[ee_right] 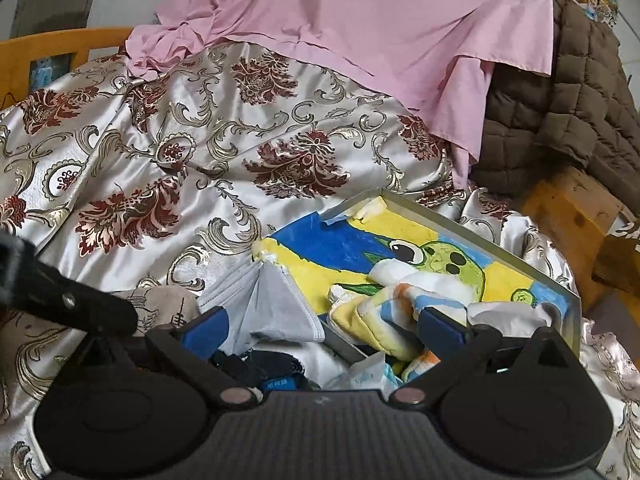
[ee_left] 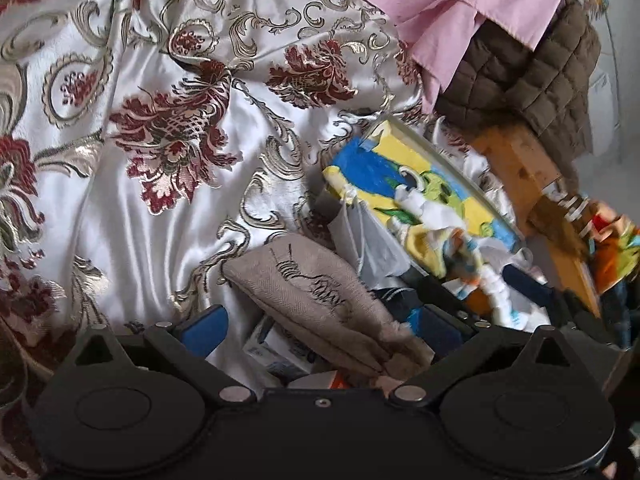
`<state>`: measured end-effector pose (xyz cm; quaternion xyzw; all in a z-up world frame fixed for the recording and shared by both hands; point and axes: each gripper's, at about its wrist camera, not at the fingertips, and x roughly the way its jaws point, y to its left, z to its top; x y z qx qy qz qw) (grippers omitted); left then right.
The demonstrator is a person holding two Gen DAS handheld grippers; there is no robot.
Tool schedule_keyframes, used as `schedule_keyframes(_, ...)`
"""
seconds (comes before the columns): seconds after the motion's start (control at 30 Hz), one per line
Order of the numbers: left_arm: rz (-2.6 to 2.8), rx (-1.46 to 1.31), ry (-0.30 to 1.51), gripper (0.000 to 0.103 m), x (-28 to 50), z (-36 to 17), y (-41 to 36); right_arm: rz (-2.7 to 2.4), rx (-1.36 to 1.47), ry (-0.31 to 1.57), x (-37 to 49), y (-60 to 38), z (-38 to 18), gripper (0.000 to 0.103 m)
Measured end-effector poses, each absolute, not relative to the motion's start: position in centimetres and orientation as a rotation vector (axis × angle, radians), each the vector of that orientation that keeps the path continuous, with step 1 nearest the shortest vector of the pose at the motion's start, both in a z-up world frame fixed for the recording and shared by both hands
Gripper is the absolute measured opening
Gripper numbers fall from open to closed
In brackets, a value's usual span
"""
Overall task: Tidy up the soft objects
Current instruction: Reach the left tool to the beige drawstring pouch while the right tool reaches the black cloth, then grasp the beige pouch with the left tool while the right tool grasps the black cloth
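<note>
A pile of soft things lies on a flowered satin bedspread (ee_left: 132, 208). My left gripper (ee_left: 320, 330) is open over a beige cloth with black stitching (ee_left: 316, 280), which lies between its blue pads. My right gripper (ee_right: 322, 330) is open above a grey fabric piece (ee_right: 276, 304) and a yellow, blue and orange striped cloth (ee_right: 384, 320). Both lie on a metal box lid with a green cartoon frog (ee_right: 436, 256), which also shows in the left wrist view (ee_left: 400, 184). The beige cloth shows in the right wrist view (ee_right: 160, 304) beside the left gripper's black body (ee_right: 68, 300).
A pink sheet (ee_right: 360, 20) and a brown quilted blanket (ee_right: 572, 100) lie at the back. A wooden bed frame (ee_right: 572, 208) stands at the right. Small cardboard boxes (ee_left: 276, 352) and dark clothes (ee_right: 260, 364) sit under the grippers.
</note>
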<state>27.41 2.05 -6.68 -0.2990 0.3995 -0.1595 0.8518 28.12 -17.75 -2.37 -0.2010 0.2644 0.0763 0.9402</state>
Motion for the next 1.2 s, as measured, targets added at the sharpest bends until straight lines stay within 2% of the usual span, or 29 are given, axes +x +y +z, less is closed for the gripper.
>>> schedule_keyframes(0.27,-0.445,-0.705,0.858,0.101,28.0,-7.6,2.6,0.212,-0.497,0.573,28.1,-18.1,-2.9,0.102)
schedule_keyframes(0.53,-0.510,-0.748,0.900,0.096,28.2,-8.9,2.1,0.240,-0.540,0.618,28.1,-16.8,-4.3,0.102)
schedule_keyframes(0.63,-0.518,-0.754,0.896,0.091,28.3,-9.2,2.0,0.238,-0.525,0.630,28.3,-17.0,-4.5,0.098)
schedule_keyframes(0.7,-0.511,-0.752,0.886,0.080,28.4,-9.3,2.0,0.240,-0.515,0.641,28.5,-17.1,-4.6,0.094)
schedule_keyframes(0.8,-0.486,-0.750,0.871,0.074,28.8,-9.6,2.4,0.248,-0.506,0.655,28.6,-17.0,-4.7,0.091)
schedule_keyframes(1.07,-0.538,-0.799,0.892,0.073,29.8,-10.3,2.5,0.272,-0.474,0.686,29.0,-16.3,-4.9,0.086)
schedule_keyframes(1.13,-0.530,-0.809,0.895,0.066,30.0,-10.5,2.6,0.271,-0.460,0.703,29.3,-16.2,-5.0,0.086)
schedule_keyframes(1.17,-0.516,-0.806,0.899,0.058,30.1,-10.5,2.6,0.269,-0.455,0.715,29.5,-16.2,-5.1,0.086)
schedule_keyframes(1.2,-0.510,-0.806,0.903,0.055,30.2,-10.6,2.8,0.265,-0.454,0.729,29.7,-16.2,-5.2,0.086)
